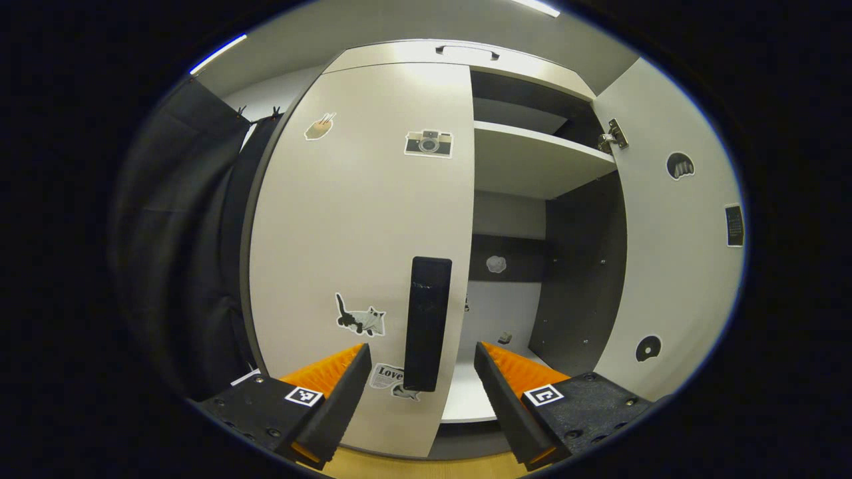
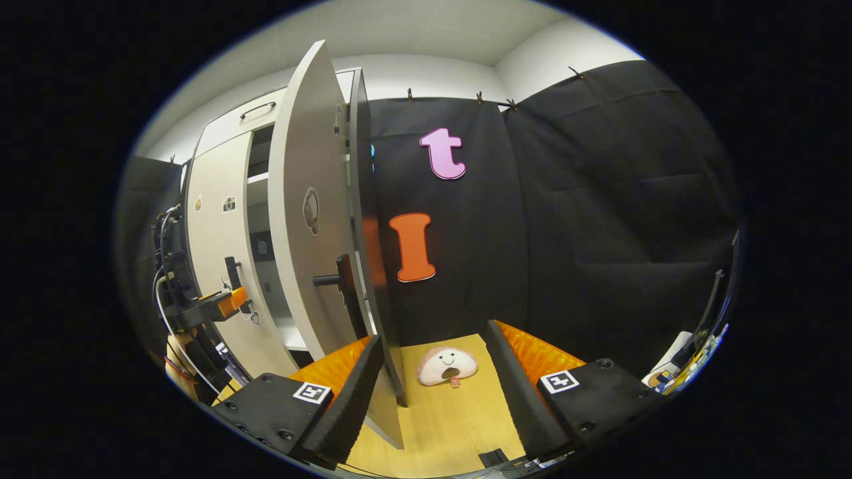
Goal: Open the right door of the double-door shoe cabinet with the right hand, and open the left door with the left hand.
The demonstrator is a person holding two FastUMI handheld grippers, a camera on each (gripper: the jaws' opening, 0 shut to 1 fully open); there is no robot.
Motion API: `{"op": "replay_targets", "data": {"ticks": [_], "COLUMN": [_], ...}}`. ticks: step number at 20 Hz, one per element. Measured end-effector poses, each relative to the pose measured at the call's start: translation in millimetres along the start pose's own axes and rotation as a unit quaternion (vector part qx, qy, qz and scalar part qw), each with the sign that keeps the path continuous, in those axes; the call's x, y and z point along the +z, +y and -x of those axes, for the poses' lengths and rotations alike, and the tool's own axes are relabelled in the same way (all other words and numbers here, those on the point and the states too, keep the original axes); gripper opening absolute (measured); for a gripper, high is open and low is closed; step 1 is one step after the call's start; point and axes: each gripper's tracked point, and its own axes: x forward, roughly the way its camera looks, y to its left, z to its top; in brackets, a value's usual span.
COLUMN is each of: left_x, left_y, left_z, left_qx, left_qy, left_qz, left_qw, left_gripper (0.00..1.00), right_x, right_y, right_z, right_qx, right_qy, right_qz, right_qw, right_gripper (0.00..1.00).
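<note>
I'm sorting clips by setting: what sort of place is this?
Probably a staged recording booth, not a home: black cloth wall, a sticker-covered shoe cabinet with its right door open, and a wood-look floor.

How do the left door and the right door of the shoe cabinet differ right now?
The left door is shut against the cabinet; the right door stands swung wide open, baring the shelves. The left door's black handle sits between the left gripper's open fingers, not yet gripped; the right door's handle is free, with the right gripper open and apart from it. Both doors are pale and carry stickers.
</note>
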Motion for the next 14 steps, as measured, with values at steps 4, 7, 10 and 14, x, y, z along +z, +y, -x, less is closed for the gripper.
{"op": "replay_targets", "data": {"ticks": [4,7,10,14], "left_x": [-2.7,-5.1,-6.4,-6.6], "left_y": [-3.8,-10.5,-13.0,-1.9], "left_z": [-12.2,-17.0,-22.2,-22.6], "left_qx": [-0.010,-0.018,-0.017,0.002], "left_qy": [0.006,0.013,0.014,0.012], "left_qz": [-0.005,-0.009,-0.020,-0.022], "left_qw": [1.000,1.000,1.000,1.000], "left_gripper": [0.93,0.81,0.62,0.49], "right_x": [-3.7,-3.1,-2.5,-2.0], "right_y": [3.2,3.8,6.1,6.9], "right_z": [0.2,0.8,0.7,0.3], "right_qx": [0.003,0.004,0.008,0.010], "right_qy": [0.009,0.007,0.006,0.006], "right_qz": [-0.008,-0.007,-0.001,0.006], "right_qw": [1.000,1.000,1.000,1.000], "right_gripper": [0.99,0.99,0.99,0.98]}}
